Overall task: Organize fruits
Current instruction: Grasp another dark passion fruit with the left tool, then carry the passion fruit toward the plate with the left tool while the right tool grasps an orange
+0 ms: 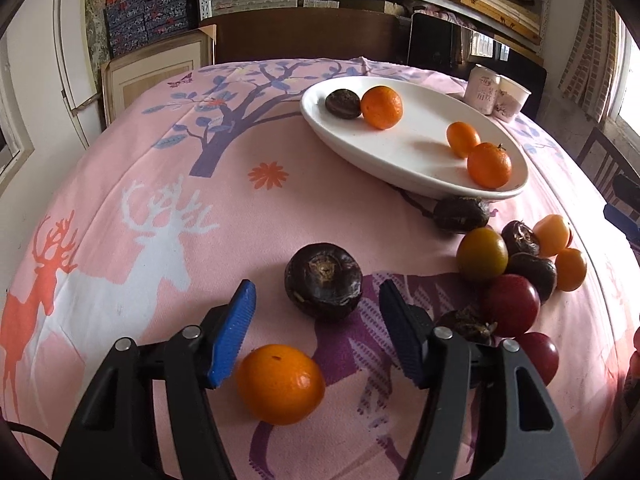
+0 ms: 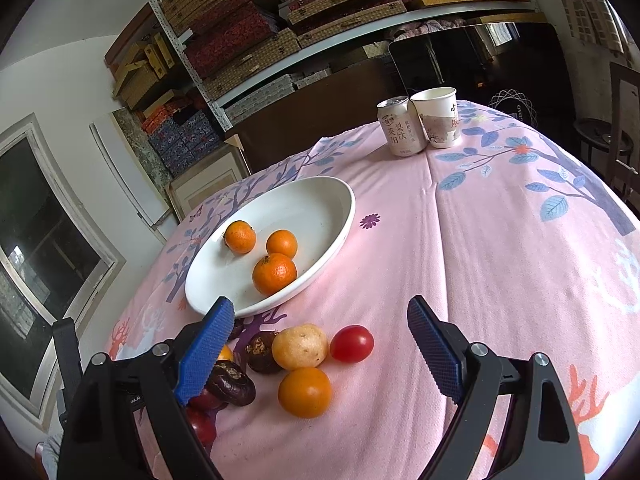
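A white oval plate on the pink cloth holds three small oranges and a dark water chestnut; it also shows in the right wrist view. My left gripper is open, its blue pads either side of a dark water chestnut, with an orange between its arms. A pile of fruit lies to its right. My right gripper is open and empty above a red tomato, a yellowish fruit and an orange.
A drink can and a paper cup stand at the far side of the table. Shelves of boxes line the wall behind. A chair stands at the right table edge.
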